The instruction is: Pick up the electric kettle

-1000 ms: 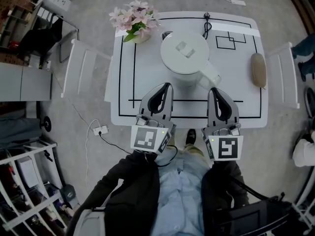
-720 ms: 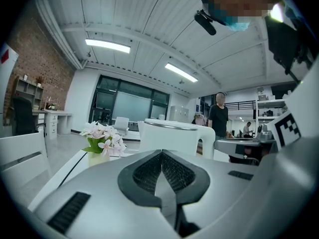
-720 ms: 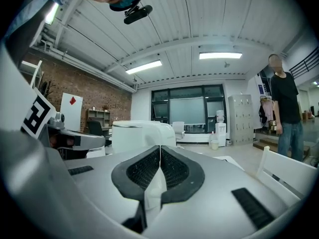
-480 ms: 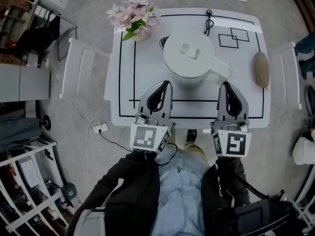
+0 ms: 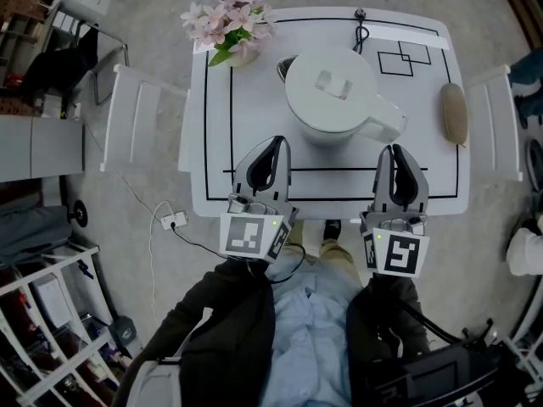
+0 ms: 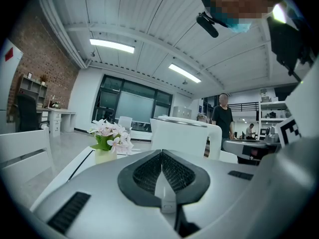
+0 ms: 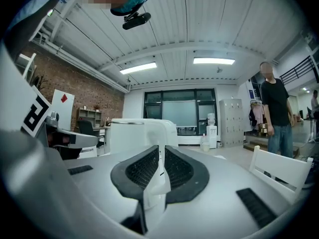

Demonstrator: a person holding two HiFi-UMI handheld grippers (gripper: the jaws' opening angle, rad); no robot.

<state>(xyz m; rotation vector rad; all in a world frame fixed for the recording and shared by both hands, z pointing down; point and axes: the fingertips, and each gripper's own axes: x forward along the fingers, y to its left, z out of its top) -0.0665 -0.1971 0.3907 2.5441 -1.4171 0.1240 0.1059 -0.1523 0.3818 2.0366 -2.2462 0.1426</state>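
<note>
Nearest me, both grippers sit over the near edge of the white table. Their marker cubes hang off it toward the body, and their tips reach just past the black line along the near side. I count two grippers. The left gripper has its pads pressed together with nothing between them. The right gripper is closed down to a hairline slit and pinches nothing. The handle of the kettle stands right ahead of its tips, so close in the head view that I cannot tell whether they touch.

There is bare table between the two grippers, and a bare strip between the left tips and the kettle. One electric kettle, white with its lid on, stands upright near the middle of the table, its handle pointing near-right. To its left an open lane crossed by two black lines runs out to the left edge.

Farther on I see one pot of pink flowers at the far left corner. One black cord lies at the far edge, and one tan oblong thing lies near the right edge. Two white chairs flank the table, a left chair and a right chair, each just beside an edge. One power strip lies on the floor off the near left corner. A standing person shows far back in the right gripper view.
</note>
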